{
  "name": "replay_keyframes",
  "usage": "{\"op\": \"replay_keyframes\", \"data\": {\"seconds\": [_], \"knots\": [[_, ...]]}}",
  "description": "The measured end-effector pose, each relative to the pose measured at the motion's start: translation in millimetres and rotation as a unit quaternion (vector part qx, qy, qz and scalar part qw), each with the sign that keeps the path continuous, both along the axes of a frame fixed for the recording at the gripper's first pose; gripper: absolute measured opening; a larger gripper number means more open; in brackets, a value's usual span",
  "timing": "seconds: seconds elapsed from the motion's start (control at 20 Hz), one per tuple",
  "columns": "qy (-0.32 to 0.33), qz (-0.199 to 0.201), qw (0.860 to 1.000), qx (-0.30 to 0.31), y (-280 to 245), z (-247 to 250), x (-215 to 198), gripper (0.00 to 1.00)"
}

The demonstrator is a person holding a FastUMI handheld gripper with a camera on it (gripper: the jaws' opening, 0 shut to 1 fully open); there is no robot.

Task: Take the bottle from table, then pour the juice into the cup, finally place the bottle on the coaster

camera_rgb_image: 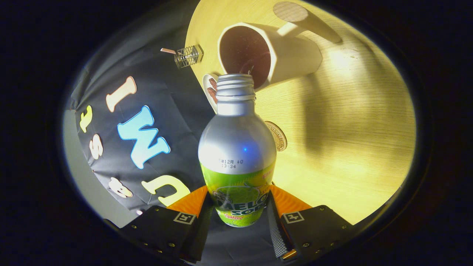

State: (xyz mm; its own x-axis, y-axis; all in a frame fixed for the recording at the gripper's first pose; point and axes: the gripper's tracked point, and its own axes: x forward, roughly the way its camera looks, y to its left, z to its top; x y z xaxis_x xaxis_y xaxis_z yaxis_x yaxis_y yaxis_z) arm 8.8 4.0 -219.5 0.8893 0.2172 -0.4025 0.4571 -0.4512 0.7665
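The uncapped silver aluminium bottle with green label point(236, 147) is held clamped between the gripper point(238, 212) fingers, tilted mouth-first at the white ceramic cup point(292, 55); placement on the round coaster point(279, 136) is judged outstanding.

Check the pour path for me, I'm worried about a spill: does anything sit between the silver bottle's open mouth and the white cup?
Nothing visible does. The gripper is shut on the silver, green-labelled bottle, whose uncapped mouth sits right at the rim of the white cup on the wooden table.
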Motion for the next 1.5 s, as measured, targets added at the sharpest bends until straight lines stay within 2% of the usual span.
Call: {"op": "replay_keyframes", "data": {"seconds": [1.5], "knots": [[0.016,-0.017,0.998,0.063,-15.4,10.2,3.1,0.71]]}}
